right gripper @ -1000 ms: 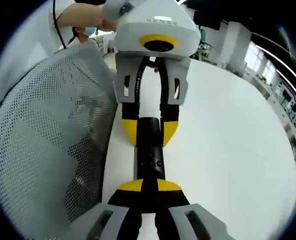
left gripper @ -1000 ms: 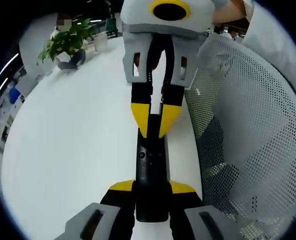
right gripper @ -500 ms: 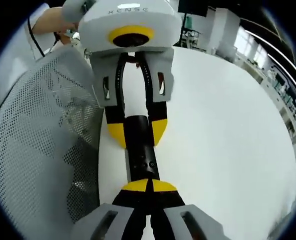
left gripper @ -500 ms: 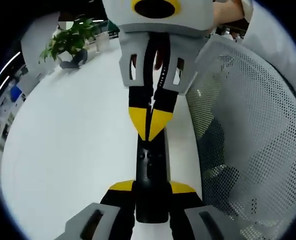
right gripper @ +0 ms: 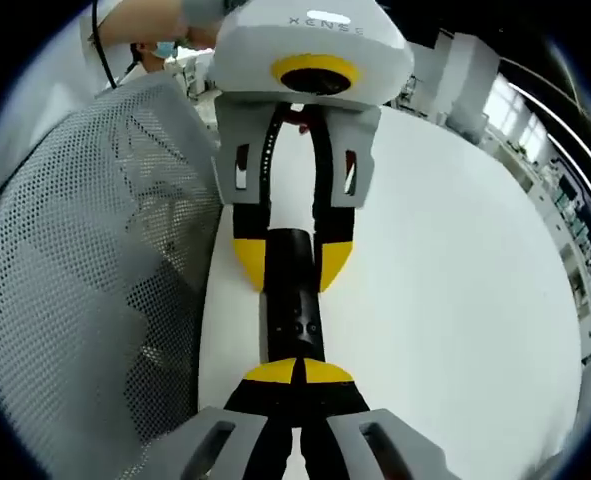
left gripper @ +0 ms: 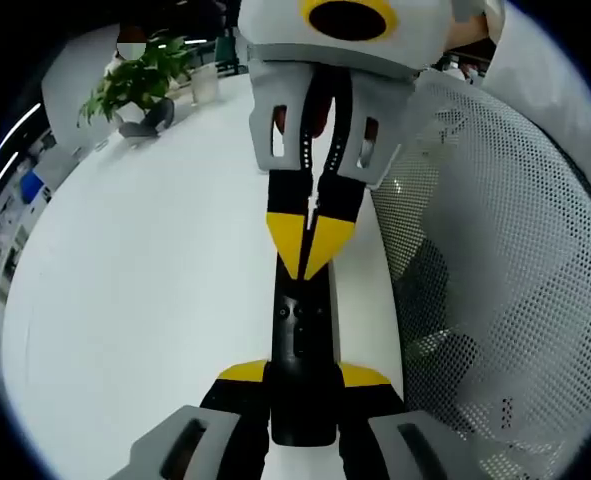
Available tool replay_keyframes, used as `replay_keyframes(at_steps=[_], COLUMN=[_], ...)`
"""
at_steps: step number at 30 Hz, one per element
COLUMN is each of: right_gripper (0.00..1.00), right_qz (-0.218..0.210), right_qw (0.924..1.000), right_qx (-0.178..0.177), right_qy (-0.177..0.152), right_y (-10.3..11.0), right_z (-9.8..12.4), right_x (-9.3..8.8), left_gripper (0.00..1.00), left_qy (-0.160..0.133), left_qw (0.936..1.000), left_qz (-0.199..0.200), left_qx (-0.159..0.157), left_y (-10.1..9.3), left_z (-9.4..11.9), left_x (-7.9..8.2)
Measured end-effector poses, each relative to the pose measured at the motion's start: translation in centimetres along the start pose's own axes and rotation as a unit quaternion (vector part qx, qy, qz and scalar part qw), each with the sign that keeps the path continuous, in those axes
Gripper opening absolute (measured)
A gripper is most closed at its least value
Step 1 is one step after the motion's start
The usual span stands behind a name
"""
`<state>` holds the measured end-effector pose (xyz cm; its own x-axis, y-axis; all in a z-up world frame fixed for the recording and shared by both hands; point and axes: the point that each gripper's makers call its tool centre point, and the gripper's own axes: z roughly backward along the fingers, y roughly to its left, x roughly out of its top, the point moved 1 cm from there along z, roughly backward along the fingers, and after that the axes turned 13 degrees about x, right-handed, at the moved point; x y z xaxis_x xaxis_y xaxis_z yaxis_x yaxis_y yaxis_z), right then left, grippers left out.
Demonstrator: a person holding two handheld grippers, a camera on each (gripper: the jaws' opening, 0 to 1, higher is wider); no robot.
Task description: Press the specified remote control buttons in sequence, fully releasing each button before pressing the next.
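A slim black remote (left gripper: 303,340) with small buttons is held level over the white table. My left gripper (left gripper: 303,385) is shut on its near end, one yellow tip on each side. In the right gripper view the same left gripper (right gripper: 292,262) clamps the remote (right gripper: 293,320) at its far end. My right gripper (right gripper: 297,370) is shut, its joined yellow tips lying on the remote's top face near the buttons. From the left gripper view, that right gripper (left gripper: 310,255) comes down from the top with its tips meeting on the remote.
The white table (left gripper: 145,290) spreads to the left. A grey mesh chair back (left gripper: 495,260) stands close on the right and also shows as the mesh chair back (right gripper: 85,260). A potted plant (left gripper: 135,85) and a cup (left gripper: 204,84) stand far off. A person's hand (right gripper: 135,35) holds the left gripper.
A second ago the right gripper's jaws stood slightly apart at the remote's end; they have closed and the joined tips now rest on the remote. The left gripper keeps its hold.
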<state>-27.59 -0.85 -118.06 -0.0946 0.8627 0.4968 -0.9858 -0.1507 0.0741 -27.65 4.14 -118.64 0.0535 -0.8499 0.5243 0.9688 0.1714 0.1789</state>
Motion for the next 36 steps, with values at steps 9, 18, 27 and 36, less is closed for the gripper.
replay_keyframes(at_steps=[9, 18, 27, 36], right_gripper=[0.06, 0.08, 0.08, 0.08], right_qz=[-0.035, -0.049, -0.046, -0.042], right_qw=[0.9984, 0.9971, 0.9973, 0.9980], right_qx=[0.008, 0.044, 0.057, 0.025], right_qy=[-0.044, -0.037, 0.004, -0.039], right_y=[-0.13, 0.07, -0.02, 0.12], right_z=[0.77, 0.54, -0.08, 0.08], right_x=[0.55, -0.01, 0.18, 0.23], left_gripper=[0.22, 0.22, 0.22, 0.22], left_qy=[-0.008, -0.012, -0.014, -0.014], left_qw=[1.0000, 0.9999, 0.9999, 0.9999], left_qz=[0.005, 0.006, 0.003, 0.004], left_qx=[0.001, 0.001, -0.001, 0.000], left_y=[-0.05, -0.09, -0.13, -0.14], left_z=[-0.03, -0.01, 0.02, -0.01], left_x=[0.12, 0.11, 0.06, 0.08])
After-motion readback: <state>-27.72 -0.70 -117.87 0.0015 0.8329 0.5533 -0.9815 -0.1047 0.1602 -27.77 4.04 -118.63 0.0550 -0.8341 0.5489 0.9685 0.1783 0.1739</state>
